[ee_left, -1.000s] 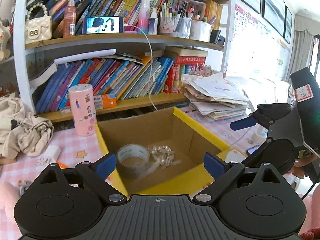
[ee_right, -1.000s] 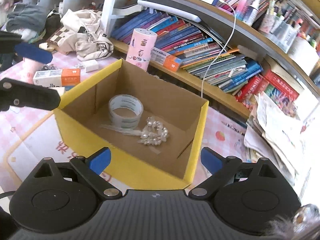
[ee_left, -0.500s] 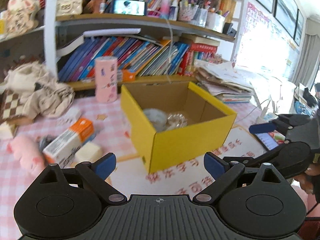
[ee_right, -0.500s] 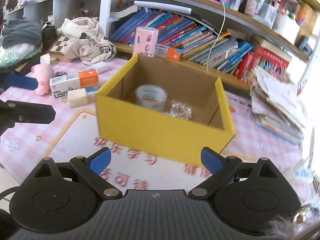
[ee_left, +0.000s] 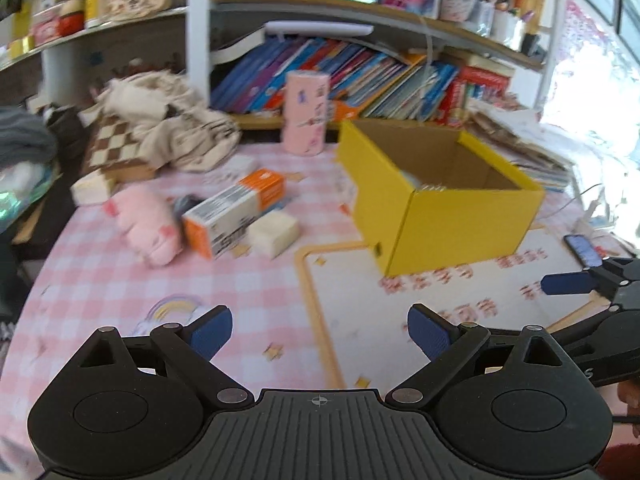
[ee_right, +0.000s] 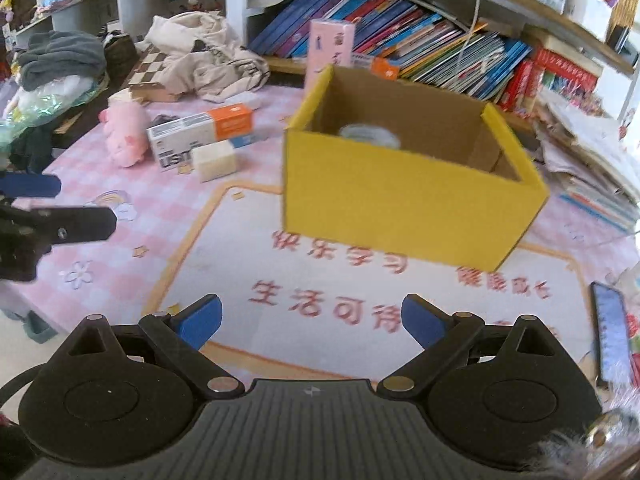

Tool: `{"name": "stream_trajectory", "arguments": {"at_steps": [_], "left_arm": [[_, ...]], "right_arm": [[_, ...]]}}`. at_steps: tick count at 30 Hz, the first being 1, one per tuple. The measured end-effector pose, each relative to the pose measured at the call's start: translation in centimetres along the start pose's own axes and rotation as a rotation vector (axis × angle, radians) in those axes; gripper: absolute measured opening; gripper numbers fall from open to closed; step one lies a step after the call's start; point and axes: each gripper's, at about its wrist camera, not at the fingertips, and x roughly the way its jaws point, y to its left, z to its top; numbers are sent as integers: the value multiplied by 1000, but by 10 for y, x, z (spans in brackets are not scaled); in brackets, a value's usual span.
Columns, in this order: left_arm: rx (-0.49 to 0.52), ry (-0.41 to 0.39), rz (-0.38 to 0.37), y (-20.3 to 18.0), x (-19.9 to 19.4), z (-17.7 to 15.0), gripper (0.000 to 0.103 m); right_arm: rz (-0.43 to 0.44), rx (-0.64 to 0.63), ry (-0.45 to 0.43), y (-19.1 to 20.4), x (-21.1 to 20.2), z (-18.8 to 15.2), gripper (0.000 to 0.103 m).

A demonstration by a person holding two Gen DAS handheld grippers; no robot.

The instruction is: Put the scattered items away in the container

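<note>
Outside the one yellow box point(ee_right: 404, 196) lie three items: carton point(ee_left: 236, 212), pink plush point(ee_left: 146, 224), white block point(ee_left: 274, 230). Carton's long axis runs diagonally toward the box. Left tongs point(ee_left: 318, 330) and right tongs point(ee_right: 310, 322) both gape empty.

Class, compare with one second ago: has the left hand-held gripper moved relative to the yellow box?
Yes. The left hand-held gripper has pulled back from above the yellow box, which now sits farther ahead, to its right.

one yellow box point(ee_right: 404, 204) is seen, with one tape roll point(ee_right: 370, 135) counted inside; outside it, one pink plush toy point(ee_right: 122, 132), one orange-and-white carton point(ee_right: 200, 134), one cream block point(ee_right: 214, 161) and one pink cylinder point(ee_left: 306, 114) are counted; two grippers are seen, left gripper point(ee_left: 318, 330) and right gripper point(ee_right: 310, 318)
</note>
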Motion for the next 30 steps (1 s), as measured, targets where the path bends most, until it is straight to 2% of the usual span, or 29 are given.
{"name": "stream_trajectory", "arguments": {"at_steps": [5,16,23,30], "left_arm": [[-14,11,37,12,-7,-6,96],[-94,15,91,34,-15,-16,96],[-174,-13,181,54,-20,-21,96],[-196,-29,218,67,-25,-25,96]], "right_arm": [[82,6,29,13,4,1,97],[78,-114,31,51,21,18,97],[86,-143,-4,71,23,24,97],[133,-181,-26,90,19,18,95]]}}
